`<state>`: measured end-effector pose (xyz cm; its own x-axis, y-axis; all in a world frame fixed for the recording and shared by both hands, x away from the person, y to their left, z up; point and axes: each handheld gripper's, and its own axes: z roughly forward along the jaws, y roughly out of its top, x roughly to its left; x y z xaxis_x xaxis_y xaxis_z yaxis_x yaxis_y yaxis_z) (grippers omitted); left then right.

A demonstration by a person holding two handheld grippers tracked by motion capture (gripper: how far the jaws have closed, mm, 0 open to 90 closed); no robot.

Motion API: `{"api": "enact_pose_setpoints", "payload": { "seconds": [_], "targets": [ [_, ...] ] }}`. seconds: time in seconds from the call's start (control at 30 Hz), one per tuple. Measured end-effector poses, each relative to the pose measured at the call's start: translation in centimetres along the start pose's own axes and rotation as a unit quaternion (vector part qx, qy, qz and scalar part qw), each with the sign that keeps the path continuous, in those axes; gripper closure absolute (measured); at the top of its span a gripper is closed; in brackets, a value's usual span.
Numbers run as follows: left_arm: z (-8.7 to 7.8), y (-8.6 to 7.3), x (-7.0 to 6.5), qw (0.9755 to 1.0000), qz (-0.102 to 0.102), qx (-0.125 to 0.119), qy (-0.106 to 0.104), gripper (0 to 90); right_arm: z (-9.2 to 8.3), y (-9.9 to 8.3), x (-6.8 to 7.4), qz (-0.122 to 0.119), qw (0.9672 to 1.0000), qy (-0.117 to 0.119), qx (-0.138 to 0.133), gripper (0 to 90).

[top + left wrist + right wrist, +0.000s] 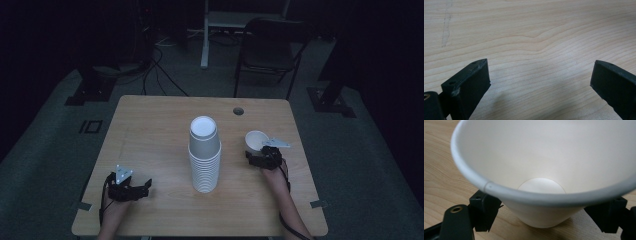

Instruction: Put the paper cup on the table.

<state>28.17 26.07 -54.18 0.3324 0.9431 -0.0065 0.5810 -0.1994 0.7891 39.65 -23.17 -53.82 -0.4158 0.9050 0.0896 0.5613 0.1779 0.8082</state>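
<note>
Item: single white paper cup (256, 140), mouth up, standing on the table right of centre. Your right gripper (261, 158) has a jaw on each side of its lower wall; in the right gripper view the cup (544, 170) sits between the black jaws, which press against it or very nearly so, and its base meets the wood. You grip low on the taper, probably because the wall is stiffest near the base and the rim stays free.

Item: stack of inverted white cups (204, 155), mid-table, bases up, well apart from the single cup. Judged likely source or destination for the one you hold.

Item: your left gripper (131, 190), resting near the front left of the table, jaws wide apart with nothing between them; the left gripper view looks onto bare wood grain. It appears parked clear of the work.

Surface: pale wooden table (150, 130) with a round cable hole (238, 111) near the far edge.

Room: dim, grey carpet, a dark folding chair (270, 50) and trailing floor cables (155, 70) beyond the table.
</note>
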Motion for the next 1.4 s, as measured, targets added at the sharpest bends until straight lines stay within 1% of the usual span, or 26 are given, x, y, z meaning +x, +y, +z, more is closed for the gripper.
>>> {"api": "enact_pose_setpoints", "payload": {
  "seconds": [0.1,0.17,0.23,0.27,0.3,0.37,0.43,0.53,0.67,0.7,0.73,0.83,1.03,1.1,1.33,1.4],
  "targets": [
    [0.0,0.0,-0.1,1.0000,0.003,0.002,0.000,2.9,0.1,0.1,0.1,-0.007,1.0000,-0.003,0.003,18.8],
    [0.0,0.0,0.0,1.0000,0.004,0.002,0.001,2.9,0.1,0.0,0.2,-0.006,1.0000,-0.002,0.001,17.4],
    [0.0,-0.1,0.0,1.0000,0.006,0.004,0.003,2.9,0.2,0.0,0.1,-0.001,1.0000,0.007,-0.006,10.6],
    [0.0,-0.1,0.0,1.0000,0.005,0.004,0.003,2.9,0.1,0.0,0.1,-0.006,0.9999,0.013,-0.008,10.7],
    [0.0,-0.1,0.1,1.0000,0.004,0.002,0.002,2.9,0.1,0.1,0.2,-0.011,0.9999,0.005,-0.011,10.6],
    [0.1,-0.1,0.0,1.0000,0.006,0.004,0.002,2.9,-0.1,0.1,0.2,-0.021,0.9996,0.011,-0.014,10.5],
    [0.0,-0.1,0.0,1.0000,0.005,0.004,0.001,2.9,-0.3,0.2,0.2,-0.032,0.9993,0.010,-0.016,10.5],
    [0.1,-0.1,0.1,1.0000,0.004,0.005,0.001,2.9,-0.8,0.2,0.0,-0.024,0.9993,0.014,-0.026,10.5],
    [0.1,-0.1,0.1,1.0000,0.002,0.006,0.000,2.9,-1.3,0.1,-0.1,-0.024,0.9990,0.018,-0.033,10.4],
    [0.4,-0.2,0.2,0.9999,0.002,0.017,0.000,2.9,-1.7,-0.1,-0.3,-0.025,0.9989,0.022,-0.034,10.3],
    [0.4,-0.2,0.2,0.9998,0.001,0.020,0.001,2.9,-1.9,-0.3,-0.3,-0.023,0.9988,0.024,-0.036,10.1],
    [0.4,-0.2,0.2,0.9998,0.000,0.019,0.003,2.9,-2.3,-0.5,-0.3,-0.026,0.9986,0.026,-0.037,10.1],
    [0.5,-0.1,0.0,0.9997,0.004,0.020,0.010,2.9,-3.8,-1.6,-0.7,-0.028,0.9984,0.028,-0.040,10.0],
    [0.5,-0.1,0.0,0.9997,0.004,0.021,0.010,2.9,-4.4,-2.1,-0.8,-0.034,0.9984,0.027,-0.037,10.1],
    [0.6,-0.1,0.0,0.9996,0.003,0.027,0.010,2.9,-5.7,-4.0,-1.2,-0.039,0.9988,0.020,-0.023,10.1],
    [0.6,-0.1,0.0,0.9996,0.002,0.026,0.010,2.9,-6.0,-4.4,-1.3,-0.034,0.9990,0.016,-0.025,10.1]
  ]
}}
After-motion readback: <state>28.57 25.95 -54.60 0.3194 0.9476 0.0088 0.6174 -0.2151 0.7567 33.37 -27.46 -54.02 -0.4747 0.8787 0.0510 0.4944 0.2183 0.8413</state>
